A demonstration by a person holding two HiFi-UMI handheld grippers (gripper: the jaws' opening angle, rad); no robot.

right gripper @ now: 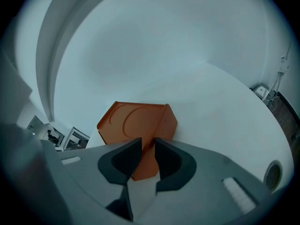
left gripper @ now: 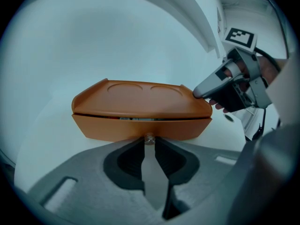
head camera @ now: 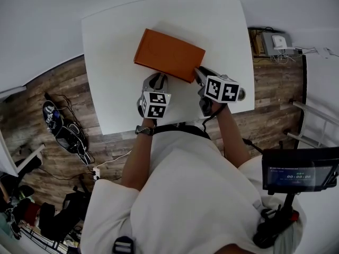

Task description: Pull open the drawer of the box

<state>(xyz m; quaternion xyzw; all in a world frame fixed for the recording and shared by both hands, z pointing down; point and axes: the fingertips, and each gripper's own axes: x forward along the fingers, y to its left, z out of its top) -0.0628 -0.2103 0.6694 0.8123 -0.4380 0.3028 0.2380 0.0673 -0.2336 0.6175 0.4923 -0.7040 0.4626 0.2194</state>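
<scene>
The box (head camera: 168, 54) looks matt plastic, the table (head camera: 122, 89) smooth

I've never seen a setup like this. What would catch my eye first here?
A bright orange box lies on a white table. A person stands over it with two tools: the left hand-held gripper has its tips at the small knob on the box's front, and the right hand-held gripper is at the box's corner.

White table (head camera: 116, 46), square with rounded corners, filling the upper middle of the head view. Lying flat on it, at upper centre and turned at an angle to the table edges: one orange box (head camera: 168, 54), two round recesses in the lid, small knob (left gripper: 149, 137) on the front face.
</scene>
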